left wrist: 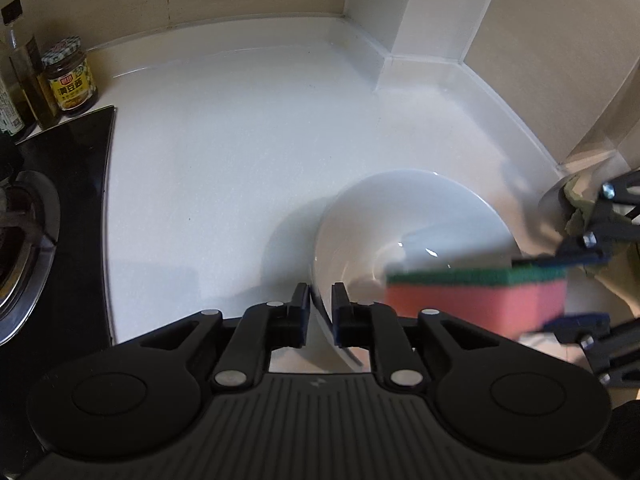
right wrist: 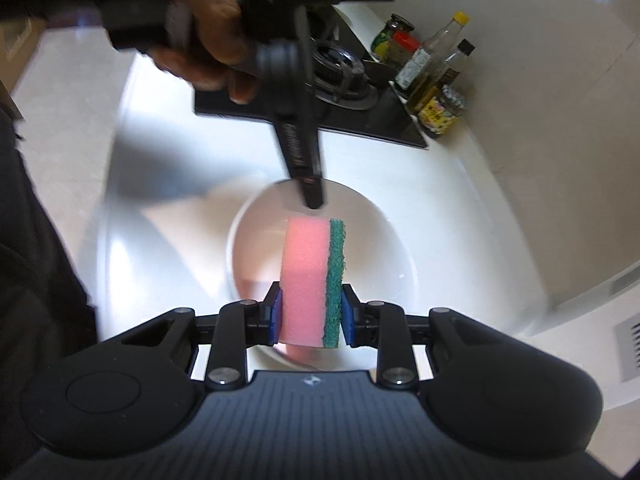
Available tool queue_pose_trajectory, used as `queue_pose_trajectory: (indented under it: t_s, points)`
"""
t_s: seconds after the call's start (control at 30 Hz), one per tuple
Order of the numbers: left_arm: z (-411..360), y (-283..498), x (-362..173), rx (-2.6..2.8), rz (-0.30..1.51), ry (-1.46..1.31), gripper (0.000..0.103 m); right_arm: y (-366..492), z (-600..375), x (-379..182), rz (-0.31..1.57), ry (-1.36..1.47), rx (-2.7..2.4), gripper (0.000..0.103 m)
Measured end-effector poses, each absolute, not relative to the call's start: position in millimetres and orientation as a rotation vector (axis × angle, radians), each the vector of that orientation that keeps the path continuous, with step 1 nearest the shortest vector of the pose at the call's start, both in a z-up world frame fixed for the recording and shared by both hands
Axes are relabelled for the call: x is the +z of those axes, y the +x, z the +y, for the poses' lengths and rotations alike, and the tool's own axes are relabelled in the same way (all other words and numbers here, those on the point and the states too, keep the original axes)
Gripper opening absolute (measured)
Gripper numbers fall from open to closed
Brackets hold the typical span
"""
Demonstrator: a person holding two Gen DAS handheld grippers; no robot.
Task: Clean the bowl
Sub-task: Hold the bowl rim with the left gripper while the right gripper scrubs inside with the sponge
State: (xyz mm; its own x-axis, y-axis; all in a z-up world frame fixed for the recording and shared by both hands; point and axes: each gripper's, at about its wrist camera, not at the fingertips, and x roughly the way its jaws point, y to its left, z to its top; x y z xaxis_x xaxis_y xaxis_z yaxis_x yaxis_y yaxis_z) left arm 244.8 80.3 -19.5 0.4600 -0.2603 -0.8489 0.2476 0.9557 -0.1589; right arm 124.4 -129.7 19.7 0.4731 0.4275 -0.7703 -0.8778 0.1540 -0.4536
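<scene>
Right gripper (right wrist: 307, 312) clamps the pink-and-green sponge (right wrist: 312, 280) above the white bowl (left wrist: 404, 224).
Left gripper (left wrist: 321, 304) pinches the bowl's rim, tilting it over the counter (left wrist: 224, 168); sweep the green scourer firmly around the inside.

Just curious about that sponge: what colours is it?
The sponge is pink foam with a green scouring layer along one side, clearest in the right wrist view.
</scene>
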Motion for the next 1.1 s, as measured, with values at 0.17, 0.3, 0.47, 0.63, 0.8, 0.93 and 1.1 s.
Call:
queue_pose_trajectory:
  t_s: [0.17, 0.3, 0.47, 0.63, 0.8, 0.93, 1.1]
  points:
    - [86.2, 253.0, -21.5, -0.314, 1.018, -0.045, 0.010, 132.6, -103.7, 11.4, 0.481, -1.056, 1.031, 0.025]
    - [86.0, 257.8, -21.2, -0.312, 1.009, -0.024, 0.005, 128.8, -96.7, 13.0, 0.482, -1.054, 1.088, 0.025]
    - [89.4, 263.6, -23.0, -0.340, 0.996, -0.018, 0.003, 119.9, -118.0, 27.9, 0.558, -1.006, 1.161, 0.025]
    - [88.4, 264.0, -24.0, -0.370, 0.990, -0.001, 0.003, 122.6, -125.4, 33.1, 0.558, -1.089, 1.070, 0.024]
    - [92.2, 258.3, -24.5, -0.321, 1.005, -0.071, 0.006, 131.7, -111.5, 12.5, 0.492, -1.196, 0.999, 0.024]
    - [91.4, 242.9, -21.7, -0.277, 1.007, -0.094, 0.010, 130.8, -102.8, 7.5, 0.466, -1.235, 0.988, 0.024]
    - [89.4, 238.0, -23.2, -0.278, 0.997, -0.084, 0.009, 132.1, -88.0, 8.3, 0.471, -1.214, 1.045, 0.024]
